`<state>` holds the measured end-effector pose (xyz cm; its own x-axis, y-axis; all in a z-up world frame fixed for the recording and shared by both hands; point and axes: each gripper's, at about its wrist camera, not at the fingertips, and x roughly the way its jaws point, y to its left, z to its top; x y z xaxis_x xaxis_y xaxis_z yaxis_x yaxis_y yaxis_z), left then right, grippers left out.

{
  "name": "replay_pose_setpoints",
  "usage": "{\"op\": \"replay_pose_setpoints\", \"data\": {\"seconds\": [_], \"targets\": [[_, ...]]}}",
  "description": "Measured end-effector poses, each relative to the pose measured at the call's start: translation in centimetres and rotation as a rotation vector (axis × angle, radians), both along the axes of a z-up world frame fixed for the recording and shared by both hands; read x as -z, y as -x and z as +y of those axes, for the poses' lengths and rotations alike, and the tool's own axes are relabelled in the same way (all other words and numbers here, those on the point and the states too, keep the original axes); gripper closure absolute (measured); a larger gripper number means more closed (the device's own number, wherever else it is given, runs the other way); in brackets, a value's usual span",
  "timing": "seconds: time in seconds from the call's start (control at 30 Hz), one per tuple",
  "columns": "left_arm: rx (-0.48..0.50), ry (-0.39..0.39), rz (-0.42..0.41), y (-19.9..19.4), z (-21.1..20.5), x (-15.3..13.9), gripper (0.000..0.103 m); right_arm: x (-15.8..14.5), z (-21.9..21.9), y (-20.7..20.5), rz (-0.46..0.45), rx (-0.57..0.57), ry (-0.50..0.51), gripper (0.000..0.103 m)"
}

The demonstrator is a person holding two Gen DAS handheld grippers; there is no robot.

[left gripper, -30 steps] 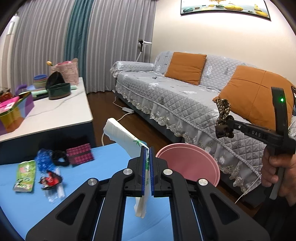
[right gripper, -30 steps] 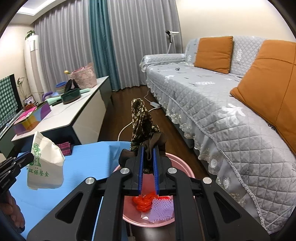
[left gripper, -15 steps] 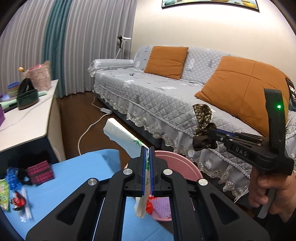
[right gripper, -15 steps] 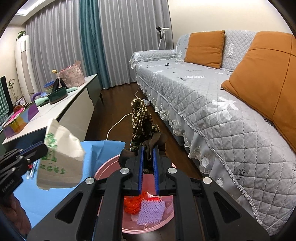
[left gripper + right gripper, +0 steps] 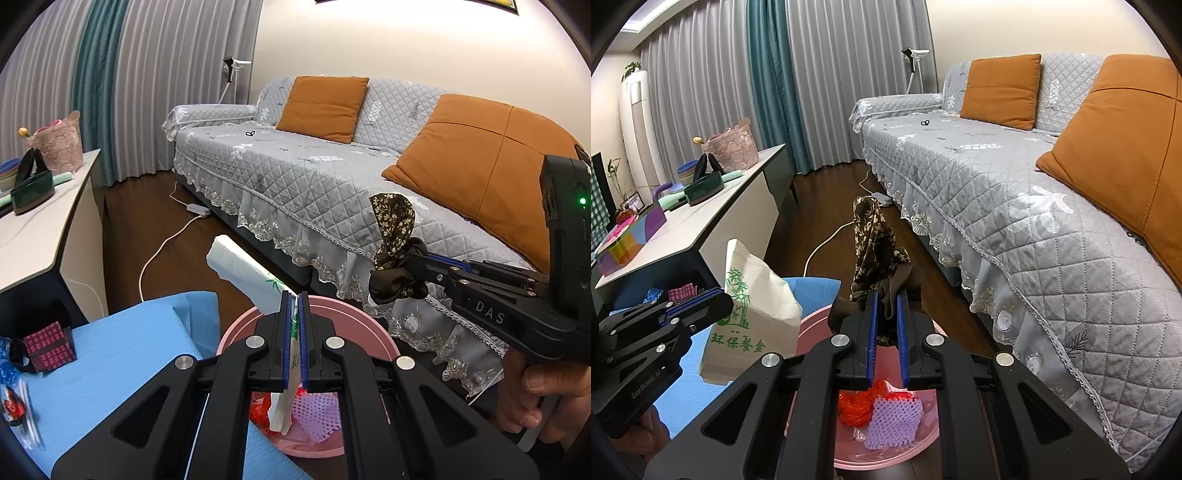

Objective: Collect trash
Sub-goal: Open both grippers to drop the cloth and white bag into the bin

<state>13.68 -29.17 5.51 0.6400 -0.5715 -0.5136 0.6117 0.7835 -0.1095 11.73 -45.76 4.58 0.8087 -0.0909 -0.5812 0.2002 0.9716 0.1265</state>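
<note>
Over the pink basin (image 5: 354, 325), where a second ago only blue table (image 5: 110, 373) lay below, the paper bag (image 5: 753, 299) is now held clamped in the left claw (image 5: 292, 343). The patterned cloth (image 5: 879, 254) is gripped in the right claw (image 5: 886, 332) above the same basin, so both pieces are judged ready for release.

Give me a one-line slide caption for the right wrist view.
Right gripper holds a floral cloth above the pink basin; left gripper brings a paper bag.
</note>
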Motion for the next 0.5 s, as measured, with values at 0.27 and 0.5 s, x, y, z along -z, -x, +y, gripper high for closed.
{"op": "replay_pose_setpoints", "data": {"seconds": [0.27,0.5], "targets": [[-0.031,0.047,0.108,-1.6,1.8,1.3,0.073,0.6,-0.7,-0.3,0.031,0.041,-0.041,0.067],[-0.084,0.045,0.104,1.0,6.5,0.8,0.073,0.1,1.2,-0.3,0.027,0.004,-0.053,0.067]]}}
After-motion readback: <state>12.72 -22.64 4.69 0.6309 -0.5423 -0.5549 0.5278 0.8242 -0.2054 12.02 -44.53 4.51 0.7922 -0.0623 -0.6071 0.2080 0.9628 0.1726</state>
